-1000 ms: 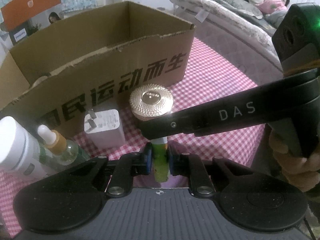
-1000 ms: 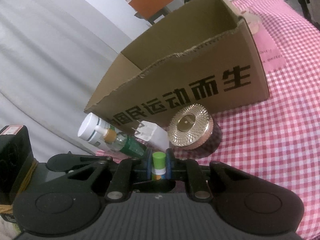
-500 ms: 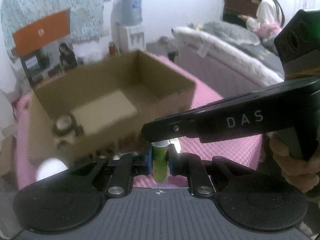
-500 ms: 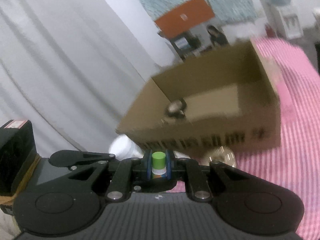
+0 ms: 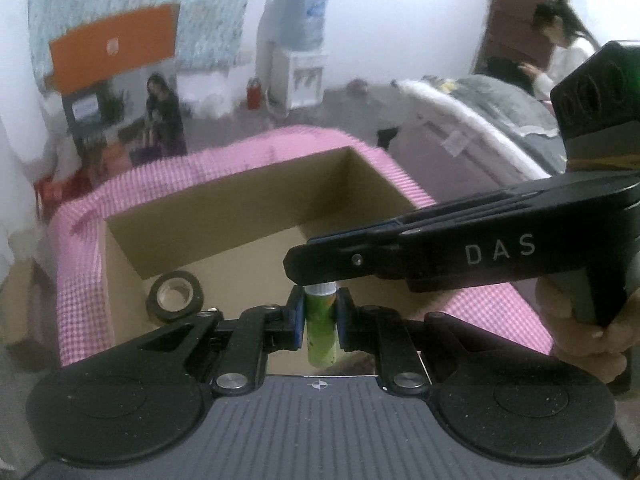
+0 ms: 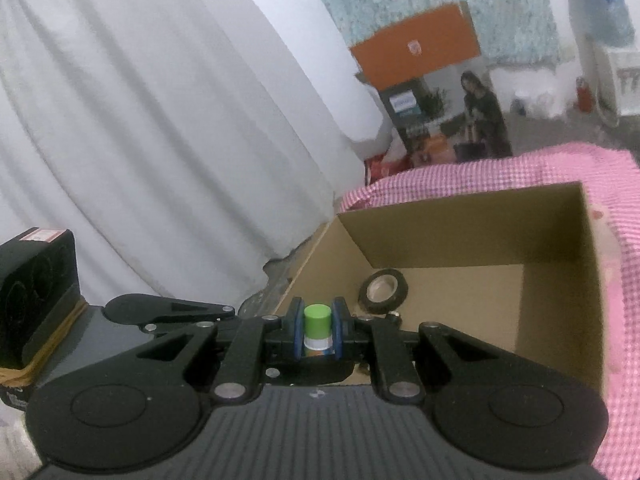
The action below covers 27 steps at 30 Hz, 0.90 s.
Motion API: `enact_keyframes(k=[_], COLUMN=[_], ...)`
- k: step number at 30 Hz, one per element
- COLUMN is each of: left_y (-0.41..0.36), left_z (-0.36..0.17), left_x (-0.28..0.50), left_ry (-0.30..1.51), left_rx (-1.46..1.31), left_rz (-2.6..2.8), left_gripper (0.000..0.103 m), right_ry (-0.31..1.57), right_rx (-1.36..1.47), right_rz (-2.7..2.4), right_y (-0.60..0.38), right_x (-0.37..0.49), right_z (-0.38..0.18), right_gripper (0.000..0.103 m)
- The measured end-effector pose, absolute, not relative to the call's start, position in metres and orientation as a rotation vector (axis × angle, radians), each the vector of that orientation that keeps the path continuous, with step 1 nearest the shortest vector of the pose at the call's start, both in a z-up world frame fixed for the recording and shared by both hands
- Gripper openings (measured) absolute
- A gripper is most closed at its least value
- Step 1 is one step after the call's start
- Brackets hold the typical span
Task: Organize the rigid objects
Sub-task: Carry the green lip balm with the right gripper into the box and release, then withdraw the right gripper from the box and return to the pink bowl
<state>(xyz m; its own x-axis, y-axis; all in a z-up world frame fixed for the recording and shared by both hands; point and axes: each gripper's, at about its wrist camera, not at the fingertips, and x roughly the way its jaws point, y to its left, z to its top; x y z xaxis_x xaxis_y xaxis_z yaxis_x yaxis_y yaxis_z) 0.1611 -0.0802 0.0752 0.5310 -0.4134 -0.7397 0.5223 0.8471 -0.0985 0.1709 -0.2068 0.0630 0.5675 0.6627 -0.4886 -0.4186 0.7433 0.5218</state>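
Both grippers are clamping one small green tube (image 5: 320, 322) between them: the left gripper (image 5: 319, 318) is pinching its body, the right gripper (image 6: 317, 330) its capped top end, probably to steady so slim a thing. They are holding it over the open box (image 6: 472, 220) on the pink checked cloth (image 5: 492, 312), seemingly so it can drop inside. A tape roll (image 6: 383, 291) is already lying on the box floor near the corner.
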Motion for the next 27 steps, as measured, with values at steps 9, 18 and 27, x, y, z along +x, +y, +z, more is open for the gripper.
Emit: enact_keyframes(k=[9, 18, 27], left_y=[-0.079, -0.085, -0.078], left_z=[0.032, -0.013, -0.022], left_x=[0.246, 0.304, 0.311], left_ry=[1.063, 1.208, 1.229], left_rx=[0.105, 0.126, 0.122], left_rz=[-0.48, -0.375, -0.337], left_gripper=[0.015, 0.015, 0.02], right_ry=[0.959, 1.142, 1.223], right_rx=[0.428, 0.412, 0.384], right_rz=[0.666, 0.64, 0.591], right_y=[-0.197, -0.175, -0.161], right_x=[0.274, 0.349, 0.377], right_z=[0.02, -0.027, -0.053], right_gripper=[0.016, 0.016, 0.027])
